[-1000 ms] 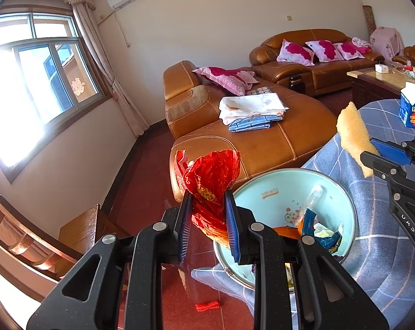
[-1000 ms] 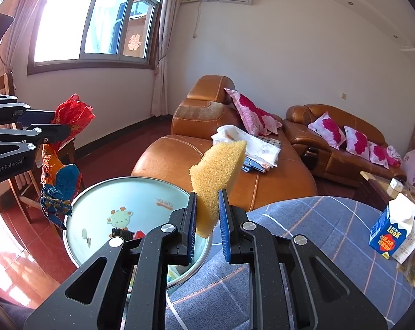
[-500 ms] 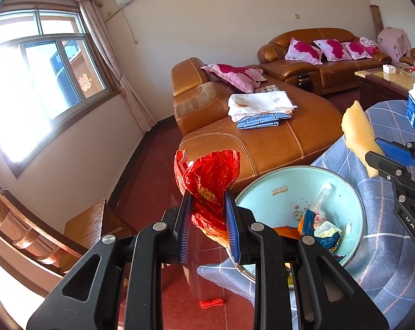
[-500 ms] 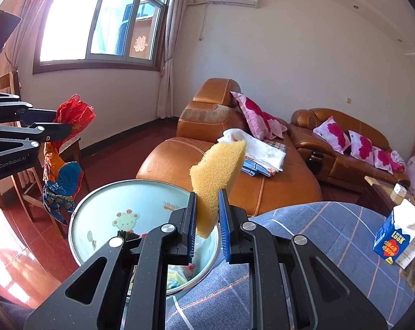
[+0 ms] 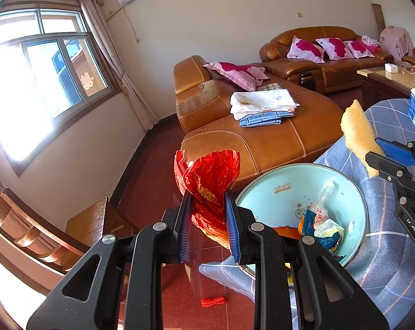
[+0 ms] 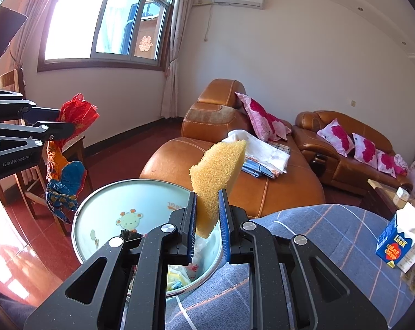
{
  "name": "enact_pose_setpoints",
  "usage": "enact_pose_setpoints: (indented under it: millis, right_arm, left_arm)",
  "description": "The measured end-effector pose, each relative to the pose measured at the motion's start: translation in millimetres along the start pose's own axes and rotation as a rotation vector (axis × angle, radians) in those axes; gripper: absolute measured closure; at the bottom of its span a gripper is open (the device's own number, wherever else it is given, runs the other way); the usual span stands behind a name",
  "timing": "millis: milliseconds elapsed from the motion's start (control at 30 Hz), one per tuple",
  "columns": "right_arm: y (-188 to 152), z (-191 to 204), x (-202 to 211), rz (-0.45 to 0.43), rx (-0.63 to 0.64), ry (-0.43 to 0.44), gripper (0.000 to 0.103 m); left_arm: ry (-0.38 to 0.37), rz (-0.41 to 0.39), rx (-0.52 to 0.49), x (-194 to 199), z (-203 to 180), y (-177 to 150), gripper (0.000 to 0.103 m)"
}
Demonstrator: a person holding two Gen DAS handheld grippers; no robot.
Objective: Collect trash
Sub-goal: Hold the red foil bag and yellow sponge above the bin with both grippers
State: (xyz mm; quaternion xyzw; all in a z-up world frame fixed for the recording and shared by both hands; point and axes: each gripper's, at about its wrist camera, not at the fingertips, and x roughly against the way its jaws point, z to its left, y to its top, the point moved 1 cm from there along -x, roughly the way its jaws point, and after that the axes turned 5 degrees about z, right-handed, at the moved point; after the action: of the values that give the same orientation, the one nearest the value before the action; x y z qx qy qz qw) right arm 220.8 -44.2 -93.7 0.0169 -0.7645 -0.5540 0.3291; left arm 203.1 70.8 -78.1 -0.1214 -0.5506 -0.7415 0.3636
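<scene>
Red crinkled foil is what your left gripper is clamped on: a snack wrapper pinched between the blue-padded fingers, its torn top flaring above them and an orange and blue tail hanging below, as the right wrist view shows. You hold it in the air just beside the rim of the pale blue basin, on the side away from the table, over the red floor.

Your right gripper is closed on a yellow sponge, which stands up between the fingers with its wide end uppermost. From the left wrist view the sponge sits above the basin's far edge, where the basin meets the blue checked tablecloth.

The basin rests at the edge of the cloth-covered table and already holds trash: a blue wrapper, a clear plastic piece and crumpled white paper. A cartoon giraffe is printed on its inner wall.

A small red scrap lies on the floor below the basin. At the far right edge of the table stands a blue and white carton. Beyond it all, a tan leather sofa carries folded cloths.
</scene>
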Motion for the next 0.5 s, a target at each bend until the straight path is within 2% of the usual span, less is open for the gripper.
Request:
enact_pose_setpoints:
  millis: [500]
  right_arm:
    - [-0.9, 4.3, -2.8, 0.014, 0.000, 0.005, 0.087]
  left_arm:
    - [-0.041, 0.005, -0.016, -3.1, 1.1, -0.7, 0.079]
